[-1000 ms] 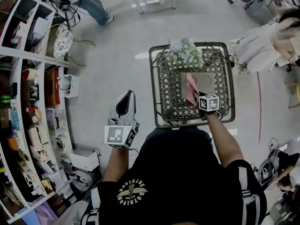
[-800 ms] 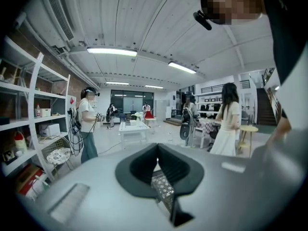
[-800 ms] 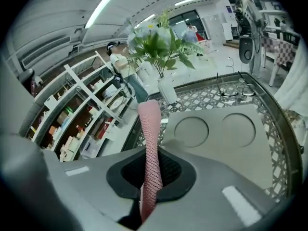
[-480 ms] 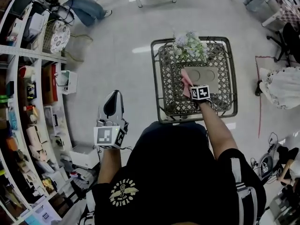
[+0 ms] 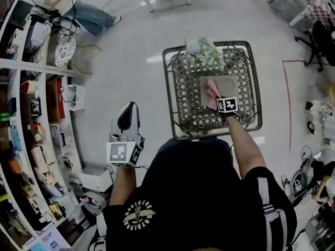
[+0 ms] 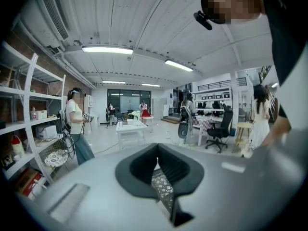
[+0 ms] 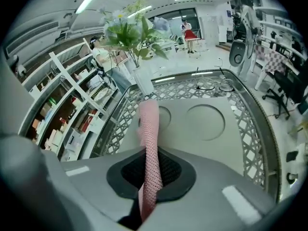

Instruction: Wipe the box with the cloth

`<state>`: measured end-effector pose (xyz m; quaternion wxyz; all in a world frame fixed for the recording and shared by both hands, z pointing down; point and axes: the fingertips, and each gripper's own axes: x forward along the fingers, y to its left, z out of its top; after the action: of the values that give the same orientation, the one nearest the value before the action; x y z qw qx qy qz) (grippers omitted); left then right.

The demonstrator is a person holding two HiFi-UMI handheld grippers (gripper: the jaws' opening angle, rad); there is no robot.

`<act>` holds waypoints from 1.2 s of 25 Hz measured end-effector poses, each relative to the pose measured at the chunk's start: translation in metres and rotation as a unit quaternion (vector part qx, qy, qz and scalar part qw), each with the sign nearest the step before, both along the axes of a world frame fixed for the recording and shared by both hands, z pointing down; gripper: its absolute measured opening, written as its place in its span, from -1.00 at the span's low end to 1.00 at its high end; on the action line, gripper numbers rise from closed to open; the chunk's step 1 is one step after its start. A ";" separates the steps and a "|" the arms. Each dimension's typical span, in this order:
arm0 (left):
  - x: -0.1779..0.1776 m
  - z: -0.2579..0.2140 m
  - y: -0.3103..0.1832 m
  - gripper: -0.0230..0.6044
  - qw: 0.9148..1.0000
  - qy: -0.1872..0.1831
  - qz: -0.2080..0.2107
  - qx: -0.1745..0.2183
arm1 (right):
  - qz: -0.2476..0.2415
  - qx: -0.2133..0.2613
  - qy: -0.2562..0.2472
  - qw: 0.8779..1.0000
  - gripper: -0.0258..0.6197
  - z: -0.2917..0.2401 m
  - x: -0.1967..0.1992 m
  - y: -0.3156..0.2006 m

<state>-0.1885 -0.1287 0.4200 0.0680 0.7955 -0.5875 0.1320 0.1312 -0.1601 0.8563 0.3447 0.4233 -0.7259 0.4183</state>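
Observation:
A flat grey box (image 5: 228, 88) (image 7: 211, 129) with two round recesses lies on a metal lattice table (image 5: 188, 101). My right gripper (image 5: 215, 94) (image 7: 149, 167) is shut on a pink cloth (image 5: 212, 91) (image 7: 150, 134), which rests on the box's left part. My left gripper (image 5: 129, 120) (image 6: 156, 170) hangs off to the left of the table over the floor, its jaws shut with nothing between them.
A vase of flowers (image 5: 205, 52) (image 7: 132, 37) stands at the table's far edge, just beyond the box. Cluttered shelves (image 5: 31, 114) line the left side. A person (image 5: 68, 4) sits on the floor far left. Office chairs (image 5: 319, 41) stand at right.
The right gripper has slid the pink cloth a little to the right across the box. The left gripper has stayed put beside the table.

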 end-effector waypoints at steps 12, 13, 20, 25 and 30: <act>0.073 0.000 0.011 -0.93 1.000 0.001 -0.025 0.006 | 0.001 -0.009 0.038 0.999 -0.87 0.014 0.117 0.006; 0.077 0.002 0.013 -0.93 1.000 0.001 -0.030 0.006 | 0.001 -0.012 0.039 0.999 -0.87 0.015 0.124 0.006; 0.097 0.004 0.033 -0.93 0.998 0.005 -0.055 0.007 | -0.012 0.011 0.010 1.000 -0.87 0.001 0.134 -0.005; 0.097 0.005 0.044 -0.93 0.998 0.021 -0.061 0.007 | 0.007 0.057 -0.039 0.998 -0.87 -0.044 0.124 -0.007; 0.093 -0.003 0.039 -0.93 0.998 0.023 -0.052 0.016 | 0.022 0.126 -0.063 0.990 -0.87 -0.113 0.126 -0.002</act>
<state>-0.0950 -0.0898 0.4172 0.0758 0.7676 -0.6285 0.1005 0.2569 -0.1618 0.7437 0.2327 0.4521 -0.7837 0.3567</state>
